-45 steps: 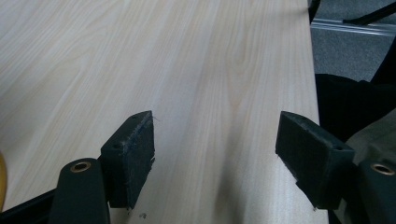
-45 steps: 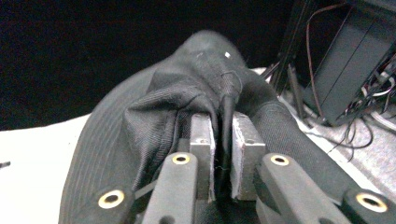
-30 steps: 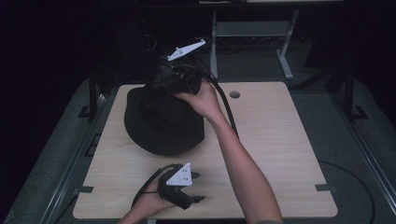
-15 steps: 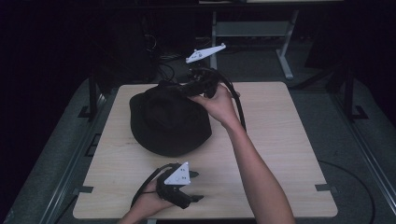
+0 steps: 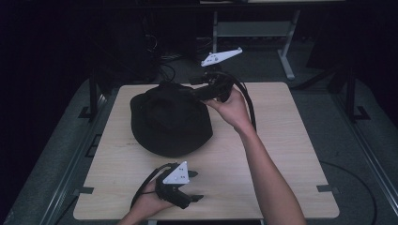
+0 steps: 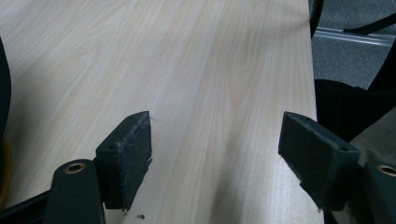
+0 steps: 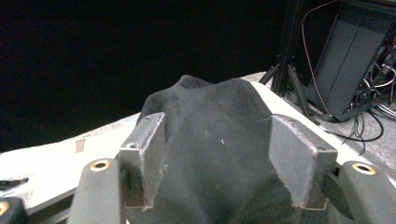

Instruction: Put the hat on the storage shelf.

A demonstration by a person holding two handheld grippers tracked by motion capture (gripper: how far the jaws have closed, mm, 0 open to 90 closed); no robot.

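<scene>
Left tool: my left tool point(image 5: 190, 187) rests on the counter point(image 5: 281, 154) at about 6 o'clock, near my edge. In the left gripper view its pads point(image 6: 128, 156) stand wide apart over bare wood, holding nothing.

Counter: pale wood, with nothing else on it that I can make out besides the black cloth.

Black cloth: the black cloth point(image 5: 169, 124), a rounded dark heap that may be a hat or bag, sits from the middle toward 11 o'clock, well apart from my left tool.

Right tool: my right tool point(image 5: 199, 92) reaches in from 1 o'clock, its tips at the cloth's far upper edge. In the right gripper view a raised fold of cloth point(image 7: 219, 154) stands between the jaws, which have just been opening. The left pad point(image 7: 152, 154) looks close against the fabric and the other stands off it, so I judge the grip let go.

Step in hand: I judge I am releasing the fold after tugging that far edge.

Next move: back the right tool clear without dragging fabric, then choose the next edge to take; my left tool could come up from 6 o'clock to steady the near rim.

Change from earlier: my right hand and tool have shifted rightward, toward 1 o'clock, and the cloth's far edge is drawn out with them; my left tool has stayed put.
</scene>
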